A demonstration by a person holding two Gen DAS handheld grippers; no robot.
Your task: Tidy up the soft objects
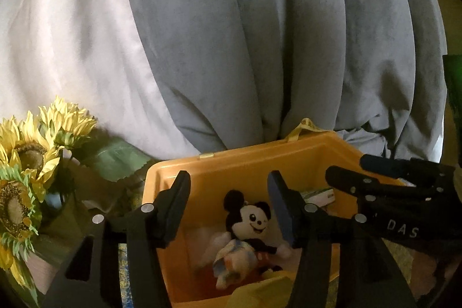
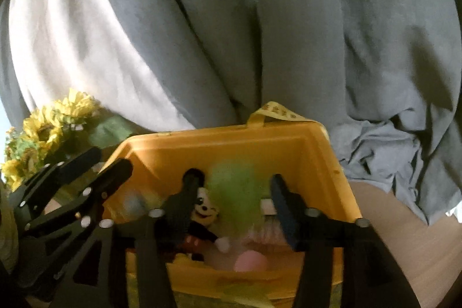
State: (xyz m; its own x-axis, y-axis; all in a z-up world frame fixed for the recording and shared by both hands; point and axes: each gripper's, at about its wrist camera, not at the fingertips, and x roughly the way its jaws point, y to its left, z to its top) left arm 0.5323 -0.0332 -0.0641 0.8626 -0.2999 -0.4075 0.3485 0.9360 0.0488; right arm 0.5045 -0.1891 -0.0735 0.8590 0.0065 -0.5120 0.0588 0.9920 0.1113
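A yellow plastic bin (image 1: 231, 160) (image 2: 231, 134) stands below both grippers. In it lies a black-and-white mouse plush (image 1: 251, 221) (image 2: 202, 210), face up, beside a pale patterned soft toy (image 1: 234, 261). In the right wrist view a blurred green fuzzy thing (image 2: 231, 175) and a pink ball (image 2: 249, 261) are also in the bin. My left gripper (image 1: 229, 204) (image 2: 111, 160) hangs open over the bin's left part, with nothing pressed between its pads. My right gripper (image 2: 234, 192) (image 1: 346, 168) is open over the middle; the green thing shows between its fingers, not pinched.
Artificial sunflowers (image 1: 29, 158) (image 2: 43, 132) stand left of the bin. Grey curtains (image 1: 260, 33) and a white curtain (image 1: 57, 33) hang close behind it. A small white box (image 1: 317, 197) lies at the bin's right side. A light wooden surface (image 2: 389, 235) shows to the right.
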